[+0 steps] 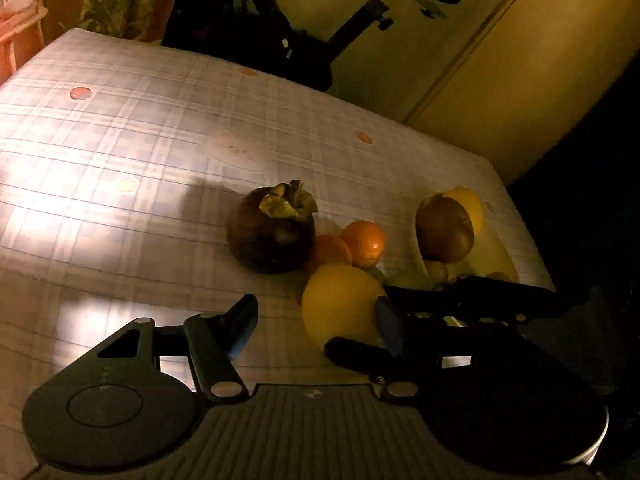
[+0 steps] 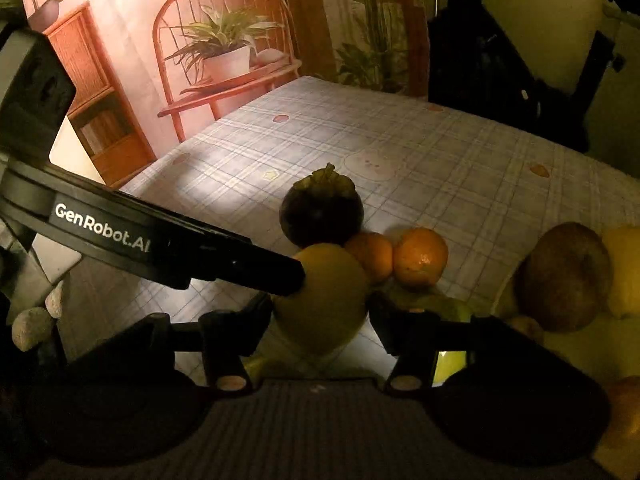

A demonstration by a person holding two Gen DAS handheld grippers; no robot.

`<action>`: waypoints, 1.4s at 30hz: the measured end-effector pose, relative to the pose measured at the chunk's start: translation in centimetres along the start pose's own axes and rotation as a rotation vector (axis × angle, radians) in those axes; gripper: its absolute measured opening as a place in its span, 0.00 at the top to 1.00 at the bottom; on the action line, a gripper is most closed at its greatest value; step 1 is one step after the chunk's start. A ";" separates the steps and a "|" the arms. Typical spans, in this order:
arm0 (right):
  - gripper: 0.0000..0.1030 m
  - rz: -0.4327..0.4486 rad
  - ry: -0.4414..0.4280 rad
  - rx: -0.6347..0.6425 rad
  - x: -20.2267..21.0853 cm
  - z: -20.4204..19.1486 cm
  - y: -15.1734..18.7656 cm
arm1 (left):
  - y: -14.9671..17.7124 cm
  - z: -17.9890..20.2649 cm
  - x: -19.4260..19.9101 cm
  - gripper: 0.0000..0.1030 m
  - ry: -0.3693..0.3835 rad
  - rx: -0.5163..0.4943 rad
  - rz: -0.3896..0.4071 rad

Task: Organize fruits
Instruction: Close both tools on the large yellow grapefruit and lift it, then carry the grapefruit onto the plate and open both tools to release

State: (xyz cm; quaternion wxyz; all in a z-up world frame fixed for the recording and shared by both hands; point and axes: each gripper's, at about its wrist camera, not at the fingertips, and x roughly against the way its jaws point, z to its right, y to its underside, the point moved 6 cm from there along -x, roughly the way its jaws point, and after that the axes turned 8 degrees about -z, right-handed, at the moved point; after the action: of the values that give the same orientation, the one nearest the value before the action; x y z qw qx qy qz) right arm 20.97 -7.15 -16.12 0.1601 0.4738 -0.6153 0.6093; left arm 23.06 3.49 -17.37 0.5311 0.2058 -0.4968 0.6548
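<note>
Dim home room, plaid tablecloth on table, exercise bike, plant-and-chair printed backdrop

- surface: covered in a pale plaid cloth with small printed fruit motifs, lit in a bright patch at one side, dim elsewhere
- mangosteen: dark, green calyx up, sits on the cloth
- two small oranges: touching each other, just beside the mangosteen
- yellow round fruit: in front of the oranges, against them
- pale bowl: near the surface's edge, holds a brown fruit and a yellow one
- greenish fruit next to the bowl, too dark to identify
</note>
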 end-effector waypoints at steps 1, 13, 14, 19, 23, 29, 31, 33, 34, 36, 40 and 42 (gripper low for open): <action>0.44 0.001 -0.003 -0.003 0.0 0.1 0.0 | 0.0 0.1 -0.1 0.35 0.007 0.002 -0.002; 0.44 0.014 -0.020 -0.030 -0.1 0.2 0.2 | 0.4 1.4 -2.2 0.41 0.034 -0.015 -0.040; 0.44 0.015 -0.021 -0.033 -0.1 0.2 0.2 | 0.4 1.6 -2.2 0.43 0.041 -0.018 -0.038; 0.45 0.033 -0.018 -0.051 0.3 0.2 0.4 | 0.3 2.1 -1.8 0.43 0.034 -0.030 -0.026; 0.45 0.071 -0.020 -0.069 1.4 0.4 0.4 | -0.2 3.3 -1.1 0.43 0.031 -0.050 -0.007; 0.45 0.135 0.000 -0.090 3.7 1.0 0.4 | -1.1 6.0 -0.3 0.43 0.038 -0.106 0.021; 0.45 0.159 0.014 -0.100 4.7 1.4 0.5 | -1.5 7.2 -0.3 0.43 0.041 -0.131 0.025; 0.45 0.179 0.026 -0.113 5.6 1.9 0.6 | -1.9 8.4 -0.5 0.43 0.043 -0.158 0.027; 0.45 0.190 0.033 -0.121 6.0 2.2 0.7 | -2.1 9.1 -0.6 0.44 0.045 -0.172 0.028; 0.45 0.208 0.050 -0.137 6.9 2.9 1.0 | -2.5 10.4 -1.1 0.45 0.050 -0.199 0.027; 0.45 0.231 0.088 -0.174 8.5 4.8 1.7 | -3.3 13.1 -2.3 0.45 0.062 -0.253 0.018; 0.45 0.238 0.106 -0.193 9.0 5.7 2.1 | -3.6 14.2 -3.2 0.45 0.068 -0.267 0.006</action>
State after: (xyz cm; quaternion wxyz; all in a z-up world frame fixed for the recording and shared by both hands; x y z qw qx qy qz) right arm 17.00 -16.23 -11.60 0.1639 0.3470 -0.7135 0.5862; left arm 23.76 -10.63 -12.41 0.5682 0.1095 -0.5617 0.5912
